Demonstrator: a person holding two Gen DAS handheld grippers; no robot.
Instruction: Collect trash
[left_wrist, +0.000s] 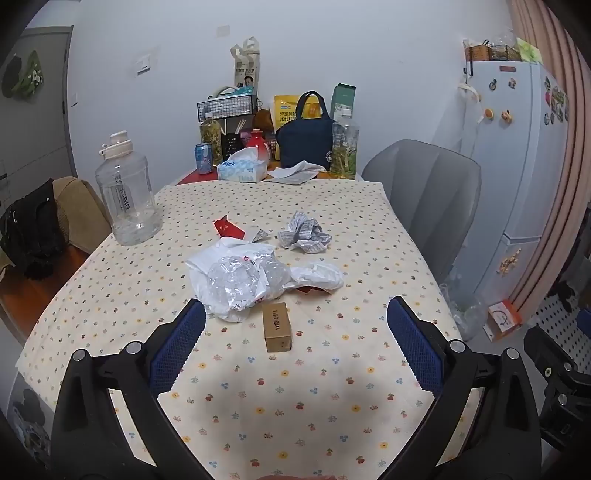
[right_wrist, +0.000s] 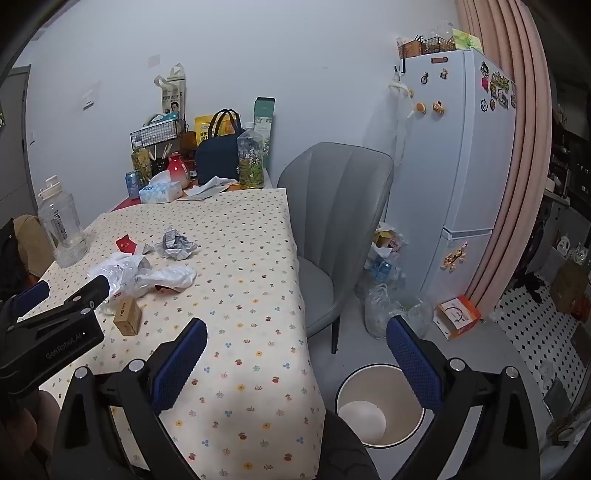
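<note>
Two grippers, both spread wide and holding nothing, hover over my work area. My left gripper (left_wrist: 295, 339) frames a small brown cardboard box (left_wrist: 277, 327) that lies on the floral tablecloth (left_wrist: 295, 406), between the blue pads (left_wrist: 177, 350) but touching neither. Just beyond the box sits a heap of crumpled white and clear plastic bags (left_wrist: 255, 277), with a scrap of red showing under its right edge. Farther back lie a ball of crumpled printed paper (left_wrist: 304, 232) and a torn red wrapper (left_wrist: 227, 227), apart from each other. A large clear water jug (left_wrist: 125, 192) stands upright near the table's left edge; a tissue box (left_wrist: 242, 170), a navy lunch bag (left_wrist: 304, 142) and bottles crowd the far end. My right gripper (right_wrist: 295, 354) hangs over the table's right edge, its jaws likewise released. Below it, on the floor beside the table, I see a white waste bin (right_wrist: 380, 406), upright and open-topped. A grey chair (right_wrist: 332, 229) stands at the table's right side, and a white refrigerator (right_wrist: 454, 166) behind it.
</note>
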